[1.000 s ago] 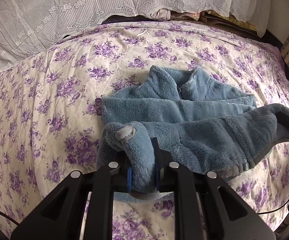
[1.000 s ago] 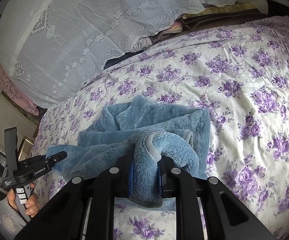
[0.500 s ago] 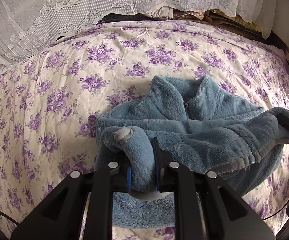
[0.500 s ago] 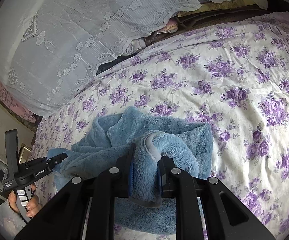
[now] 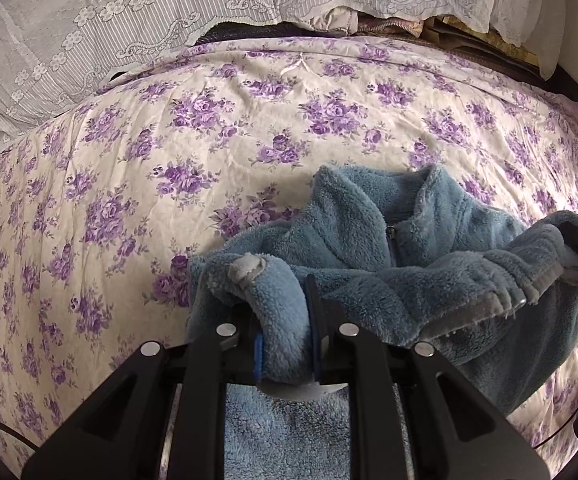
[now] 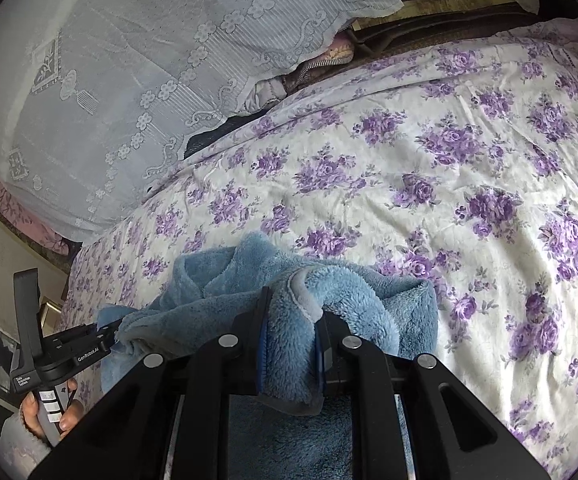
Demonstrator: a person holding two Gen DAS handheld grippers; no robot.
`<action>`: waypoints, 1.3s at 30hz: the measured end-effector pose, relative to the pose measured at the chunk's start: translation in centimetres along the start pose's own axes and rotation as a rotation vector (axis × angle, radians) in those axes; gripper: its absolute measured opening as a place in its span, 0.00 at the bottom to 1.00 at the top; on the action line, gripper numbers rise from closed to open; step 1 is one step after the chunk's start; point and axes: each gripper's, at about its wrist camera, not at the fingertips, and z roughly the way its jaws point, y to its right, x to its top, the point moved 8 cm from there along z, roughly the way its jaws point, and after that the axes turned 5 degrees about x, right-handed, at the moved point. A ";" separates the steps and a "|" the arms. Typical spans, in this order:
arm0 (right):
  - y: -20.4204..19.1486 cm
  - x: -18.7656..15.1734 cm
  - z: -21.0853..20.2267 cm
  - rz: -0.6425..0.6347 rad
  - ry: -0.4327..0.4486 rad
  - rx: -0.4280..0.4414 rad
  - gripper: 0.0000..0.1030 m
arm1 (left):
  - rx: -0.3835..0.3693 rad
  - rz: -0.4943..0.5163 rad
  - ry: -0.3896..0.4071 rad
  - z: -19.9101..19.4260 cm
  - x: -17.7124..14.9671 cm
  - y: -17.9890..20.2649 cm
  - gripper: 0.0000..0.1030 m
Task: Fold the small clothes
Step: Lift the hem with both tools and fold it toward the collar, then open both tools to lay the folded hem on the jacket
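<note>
Jacket (image 5: 369,292) hem carried further collarward, underside hidden.

1. A bed sheet (image 5: 217,128) printed with purple roses on cream lay spread ahead of the tool and to both sides of it.
2. A white lace cloth (image 6: 137,80) hung beyond the sheet's far edge, up and left of the tool.
3. Bunched fabrics (image 5: 385,24) showed under the lace hem, far ahead of the tool.
4. A dark band (image 6: 429,36) ran along the sheet's far edge.
</note>
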 end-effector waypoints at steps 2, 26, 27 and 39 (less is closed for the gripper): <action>0.3 0.1 0.4 0.009 -0.003 -0.002 0.17 | 0.003 -0.004 -0.005 0.5 0.1 0.0 0.15; 2.8 0.1 2.7 0.136 -0.051 0.023 0.26 | -0.085 -0.131 -0.037 1.9 0.8 -1.3 0.35; 2.7 0.3 2.3 0.144 -0.040 0.036 0.31 | -0.094 -0.140 -0.033 1.6 0.8 -1.5 0.37; 1.6 2.5 -2.1 0.180 0.091 0.098 0.75 | 0.000 -0.157 0.073 -2.2 2.0 -3.3 0.92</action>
